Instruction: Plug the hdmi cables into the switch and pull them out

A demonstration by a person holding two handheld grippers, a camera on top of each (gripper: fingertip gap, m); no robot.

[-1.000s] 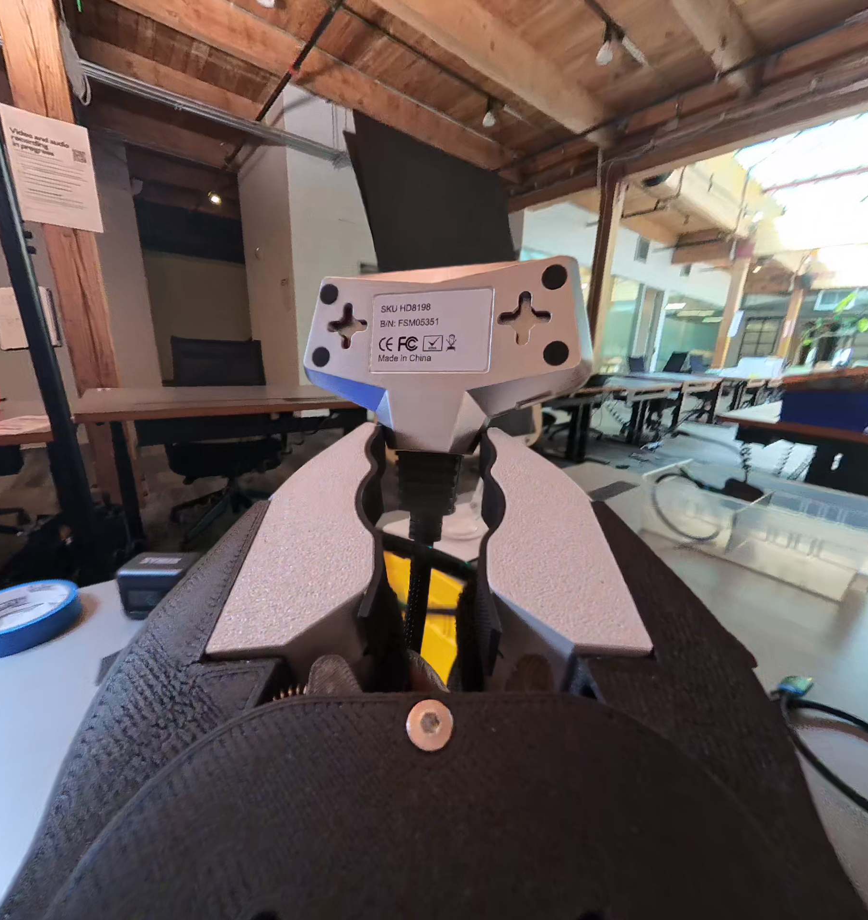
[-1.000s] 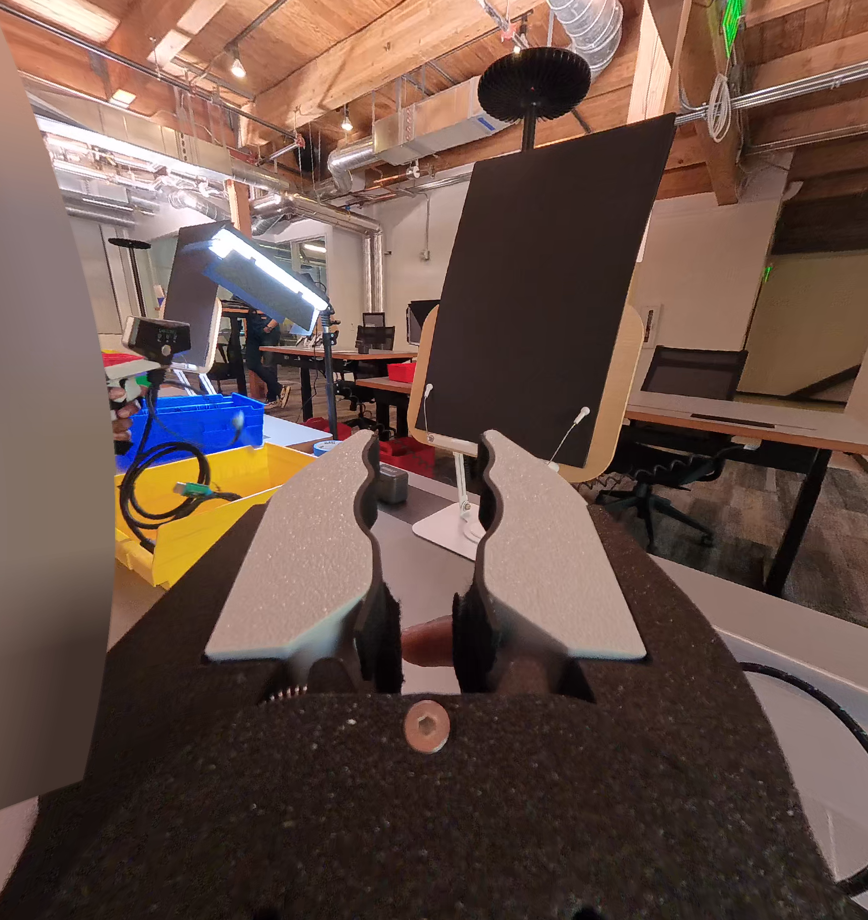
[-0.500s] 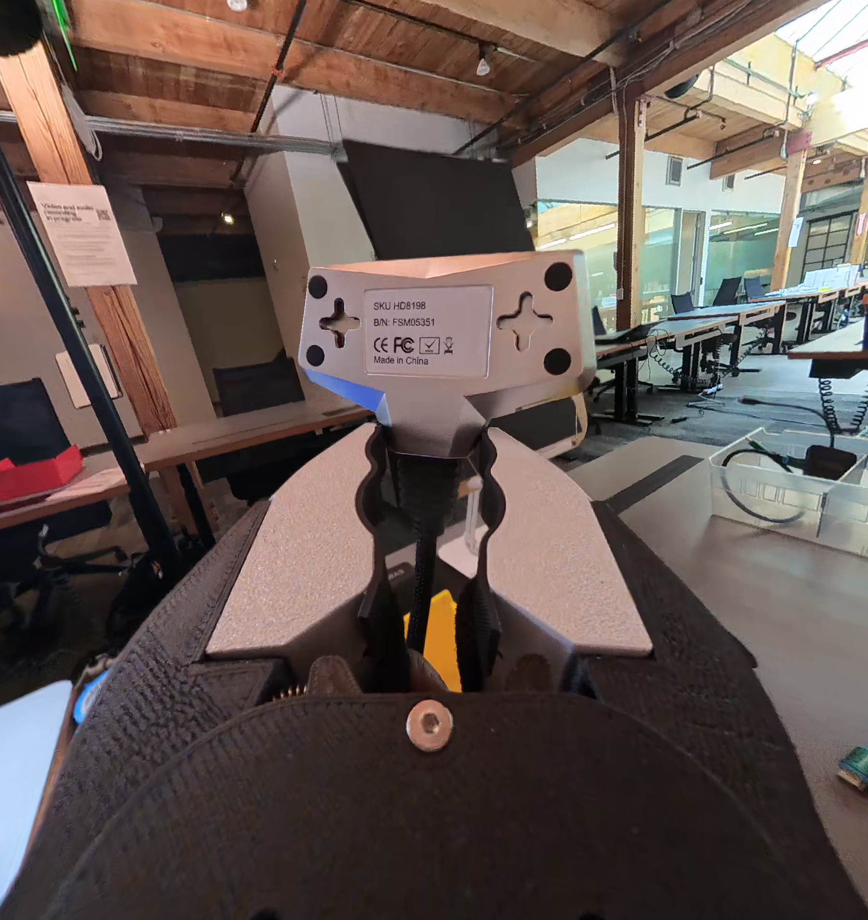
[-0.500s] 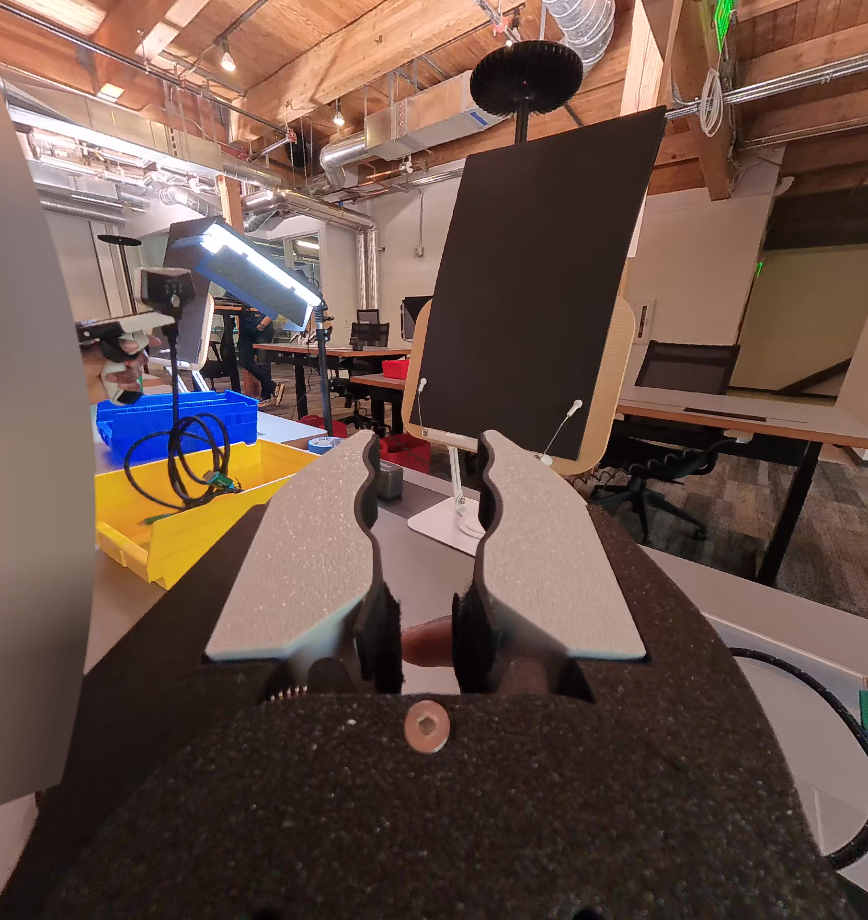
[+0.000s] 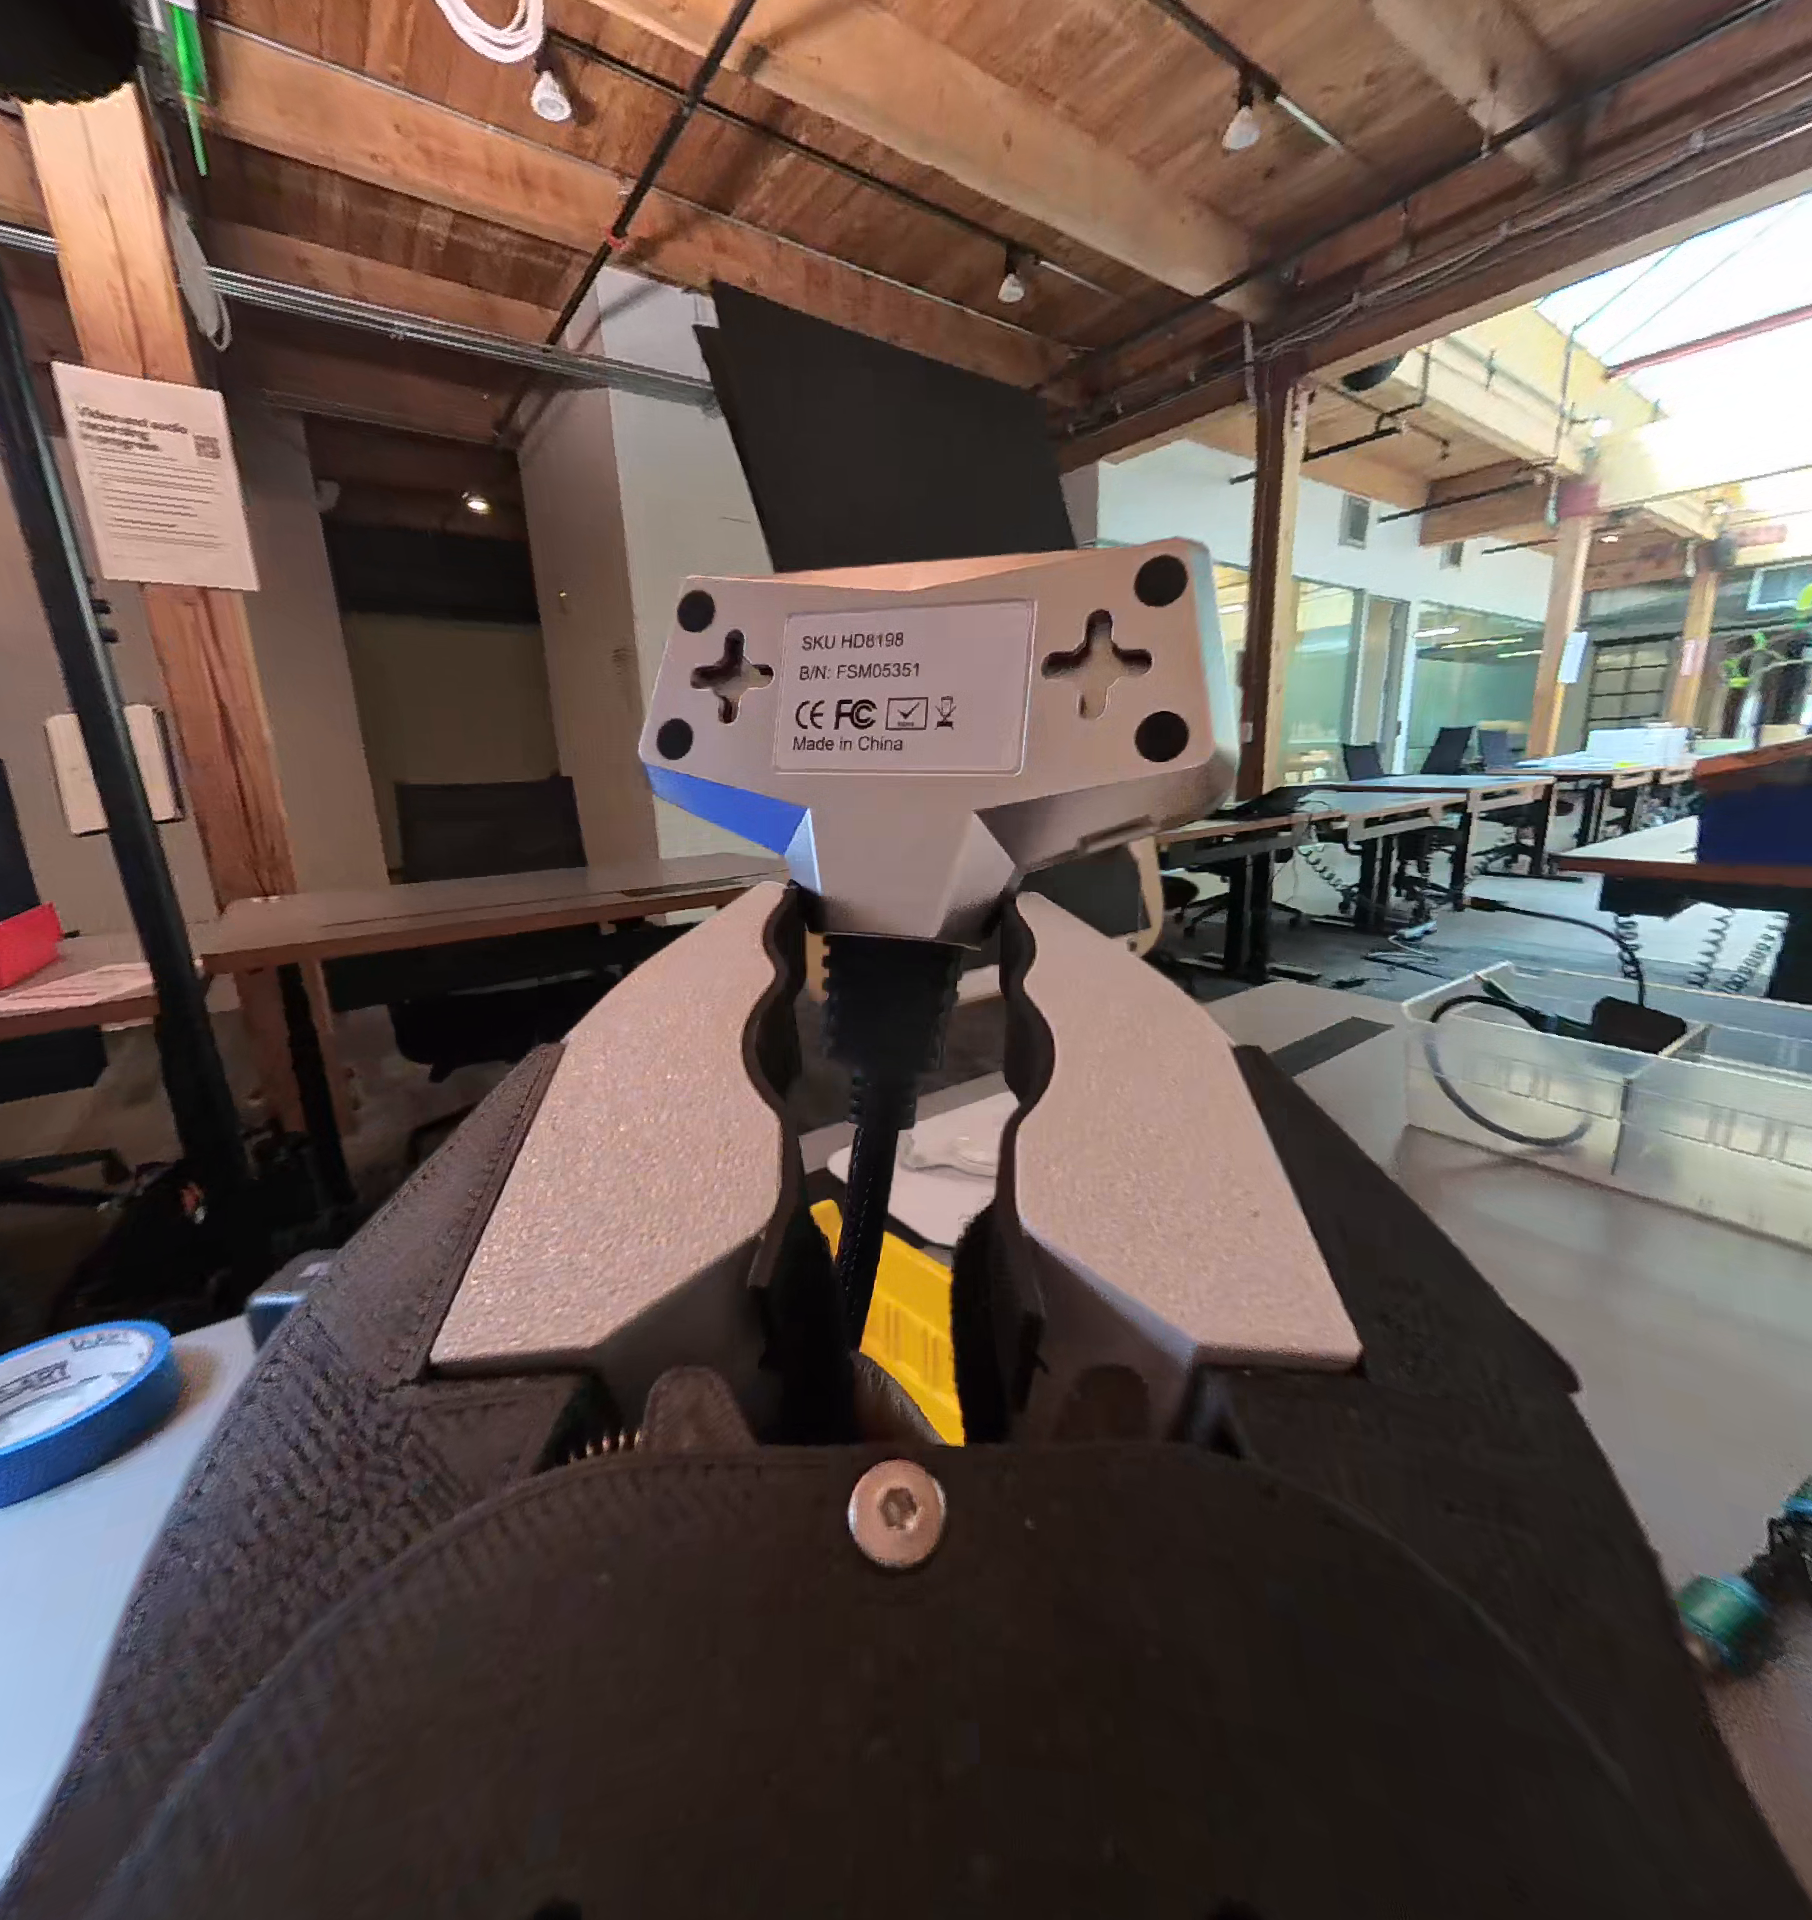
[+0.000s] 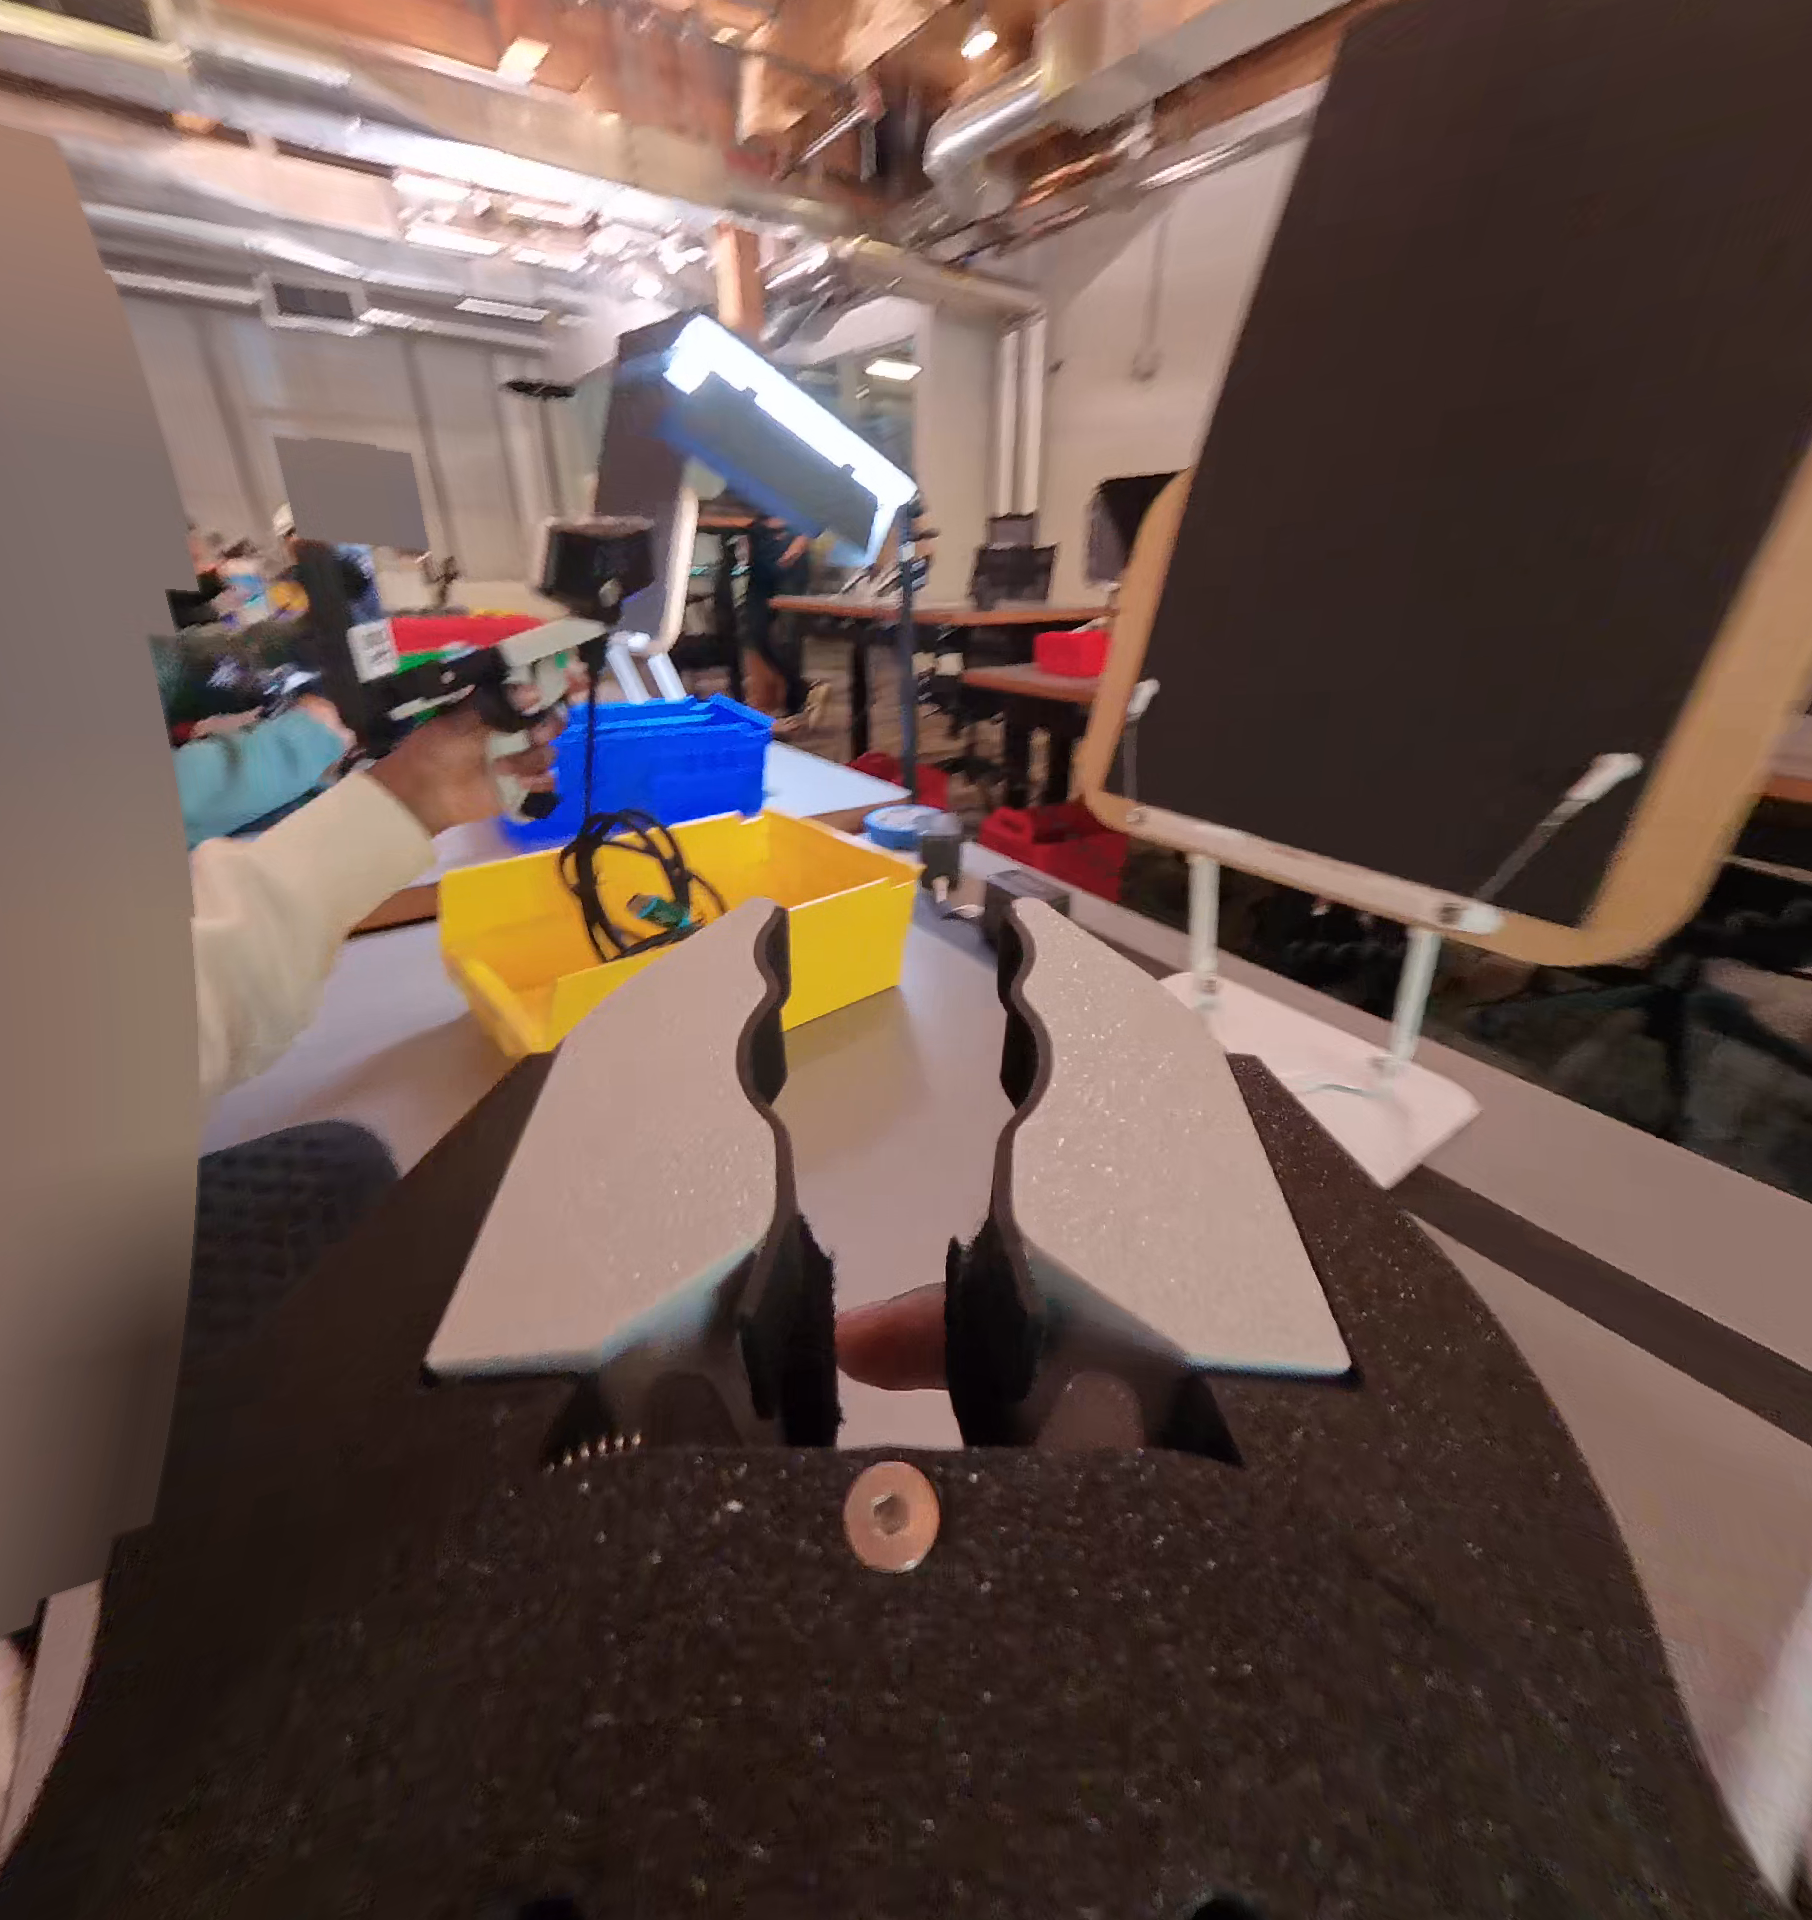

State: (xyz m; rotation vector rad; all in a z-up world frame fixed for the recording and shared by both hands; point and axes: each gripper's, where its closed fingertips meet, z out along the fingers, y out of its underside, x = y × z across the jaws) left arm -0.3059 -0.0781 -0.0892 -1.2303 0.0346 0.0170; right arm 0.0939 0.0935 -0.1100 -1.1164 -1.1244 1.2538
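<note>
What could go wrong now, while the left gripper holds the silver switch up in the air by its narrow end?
1. The left gripper pinches only the narrow neck of the silver HDMI switch; the wide body overhangs and might tilt or slip.
2. Its black cable hangs to a coil in the yellow bin; lifting further might snag it or drag the bin.
3. The right gripper is open and empty, and its view is blurred, so nothing steadies the switch.

The right gripper (image 6: 889, 935) has swung to the left and tipped lower, so the yellow bin (image 6: 673, 935) now sits just beyond its fingertips; the left gripper (image 6: 528, 675), with the switch (image 6: 595, 556), appears nearer.
</note>
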